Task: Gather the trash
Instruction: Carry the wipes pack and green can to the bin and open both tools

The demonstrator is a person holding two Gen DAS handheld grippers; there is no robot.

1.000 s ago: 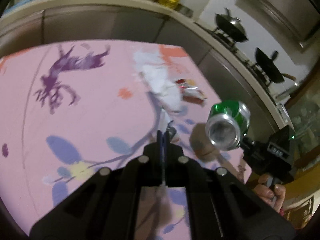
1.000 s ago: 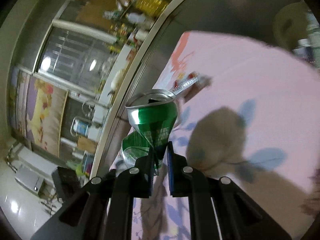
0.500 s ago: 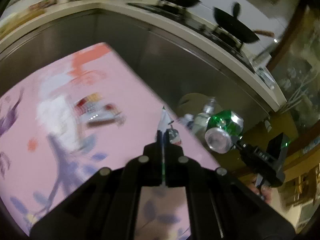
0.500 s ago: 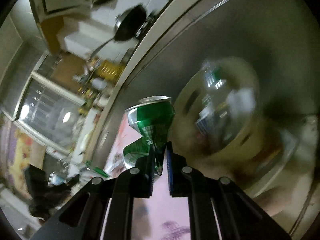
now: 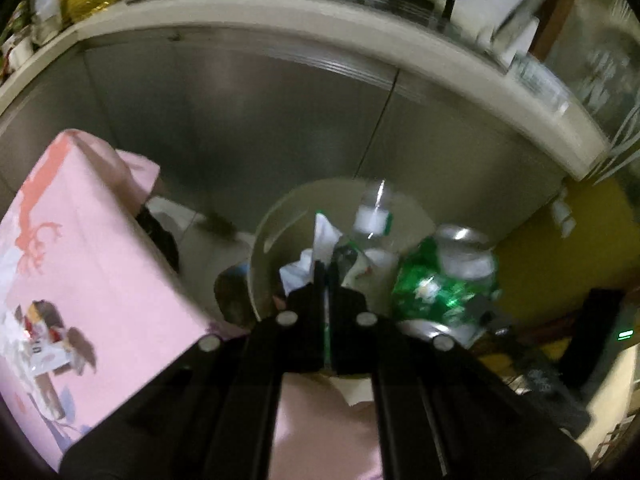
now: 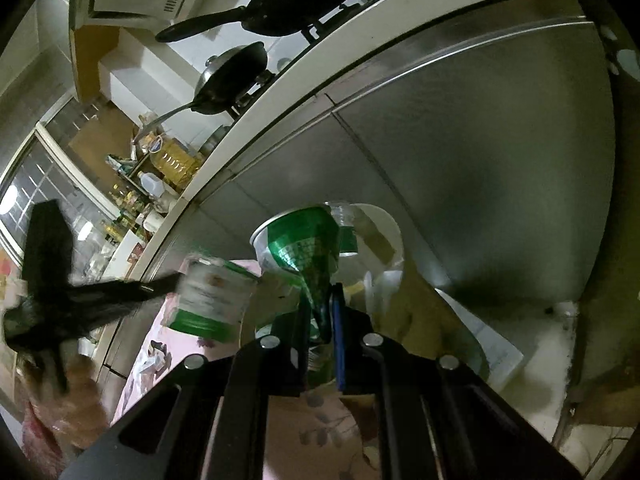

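Note:
My left gripper (image 5: 325, 266) is shut on a thin white and green wrapper (image 5: 320, 234), seen edge-on above a round beige bin (image 5: 262, 244). The bin holds a clear plastic bottle (image 5: 372, 216) and white paper. In the right wrist view my right gripper (image 6: 323, 300) is shut on the pinched middle of a crushed green can (image 6: 304, 244), with the bin (image 6: 386, 226) just beyond it. The same can (image 5: 444, 280) hangs over the bin's right side in the left wrist view. The left gripper (image 6: 168, 284) shows blurred at left, carrying the wrapper (image 6: 208, 296).
A table with a pink flowered cloth (image 5: 88, 264) stands left of the bin, a snack wrapper (image 5: 40, 340) on it. Steel cabinet fronts (image 5: 280, 120) rise behind the bin under a pale counter (image 6: 320, 52) with black pans (image 6: 232, 76). A hand (image 6: 80, 392) holds the left tool.
Both grippers swung off the pink table to over the bin. The left view slid fast past the table edge; the can came along in the right gripper. Both grips stayed shut.

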